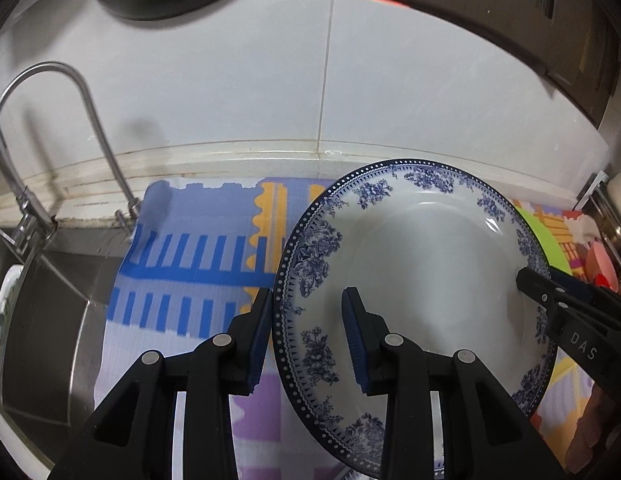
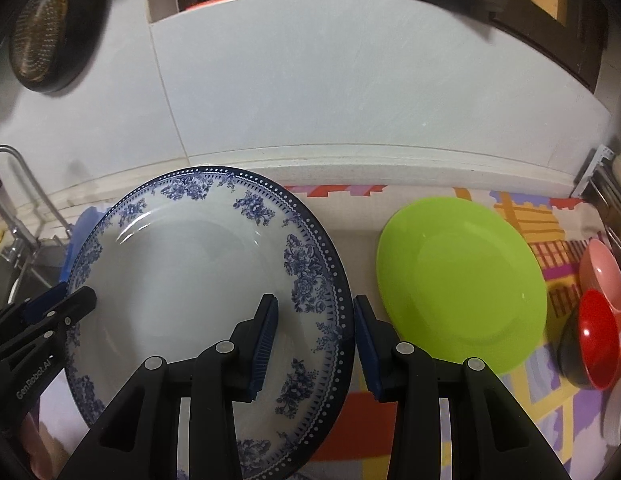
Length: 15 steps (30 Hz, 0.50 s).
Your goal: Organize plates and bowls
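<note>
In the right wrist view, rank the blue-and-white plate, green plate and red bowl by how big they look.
1. blue-and-white plate, though nearest the camera, so its lead is unsure.
2. green plate.
3. red bowl, at the distorted edge.

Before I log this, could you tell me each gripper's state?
Left gripper: shut on the blue-patterned plate.
Right gripper: shut on the same plate.

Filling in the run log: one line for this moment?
left gripper: shut on blue-patterned plate | right gripper: shut on same plate | green plate: on mat
</note>
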Each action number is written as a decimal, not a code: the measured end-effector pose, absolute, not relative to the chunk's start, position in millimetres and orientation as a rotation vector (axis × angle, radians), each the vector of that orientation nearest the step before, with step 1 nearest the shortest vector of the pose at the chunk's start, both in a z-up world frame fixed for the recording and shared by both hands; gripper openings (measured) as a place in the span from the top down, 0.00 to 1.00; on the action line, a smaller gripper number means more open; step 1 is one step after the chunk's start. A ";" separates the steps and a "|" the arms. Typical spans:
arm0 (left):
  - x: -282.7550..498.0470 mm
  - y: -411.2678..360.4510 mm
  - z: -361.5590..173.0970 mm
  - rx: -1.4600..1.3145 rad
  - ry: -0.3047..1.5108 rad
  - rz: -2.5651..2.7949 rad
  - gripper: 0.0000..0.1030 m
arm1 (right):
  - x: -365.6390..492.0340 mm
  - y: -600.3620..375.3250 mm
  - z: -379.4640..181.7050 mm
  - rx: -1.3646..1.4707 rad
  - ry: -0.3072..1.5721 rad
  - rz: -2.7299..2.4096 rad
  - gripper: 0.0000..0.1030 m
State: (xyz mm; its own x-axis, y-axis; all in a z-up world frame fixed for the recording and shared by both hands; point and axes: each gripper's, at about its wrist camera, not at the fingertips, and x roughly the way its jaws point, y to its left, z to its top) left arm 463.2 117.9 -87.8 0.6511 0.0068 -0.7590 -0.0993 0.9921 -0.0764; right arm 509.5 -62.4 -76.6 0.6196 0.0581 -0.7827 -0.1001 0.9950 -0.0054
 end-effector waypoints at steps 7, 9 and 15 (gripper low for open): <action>431.9 108.6 -84.9 -0.147 0.856 0.071 0.66 | 484.1 -73.8 -73.5 -0.046 0.893 0.098 0.62; 422.9 104.7 -85.3 -0.155 0.863 0.070 0.66 | 477.8 -78.5 -74.6 -0.038 0.898 0.095 0.62; 396.5 93.3 -86.6 -0.142 0.868 0.084 0.66 | 451.0 -86.2 -73.1 -0.040 0.911 0.105 0.62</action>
